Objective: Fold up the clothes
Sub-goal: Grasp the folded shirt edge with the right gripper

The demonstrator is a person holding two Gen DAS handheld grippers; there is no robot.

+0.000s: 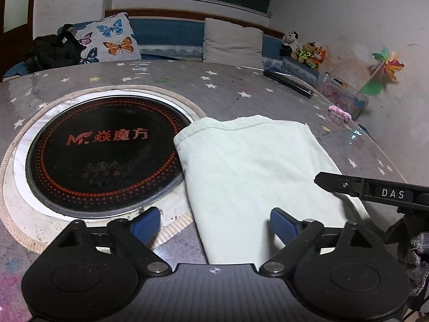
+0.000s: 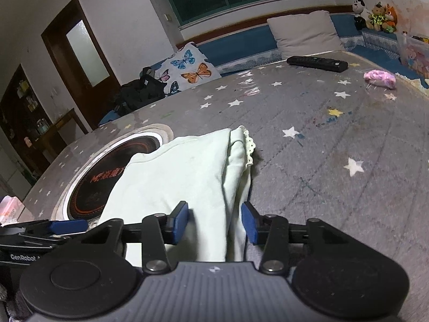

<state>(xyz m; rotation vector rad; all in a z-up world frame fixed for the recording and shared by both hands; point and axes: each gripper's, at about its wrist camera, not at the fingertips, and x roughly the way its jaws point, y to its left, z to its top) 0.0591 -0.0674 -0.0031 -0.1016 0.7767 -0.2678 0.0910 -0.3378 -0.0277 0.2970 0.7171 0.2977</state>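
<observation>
A pale green garment (image 1: 257,166) lies folded on the grey star-print table cover (image 1: 228,88), its left corner overlapping the black round cooktop (image 1: 107,150). My left gripper (image 1: 214,224) stands open at the garment's near edge, one blue pad (image 1: 146,224) off the cloth to the left, the other over it. In the right wrist view the garment (image 2: 182,171) shows a lace-trimmed corner (image 2: 250,147). My right gripper (image 2: 214,224) straddles its right folded edge with gaps at both pads, so it is open. A right-gripper finger (image 1: 337,185) reaches in over the cloth's right side.
A black remote (image 2: 316,63) and a pink bundle (image 2: 379,79) lie toward the far right of the table. A clear plastic box (image 1: 346,96) stands at its right edge. Cushions (image 1: 230,43), plush toys (image 1: 308,51) and a black bag (image 1: 53,51) line the bench behind.
</observation>
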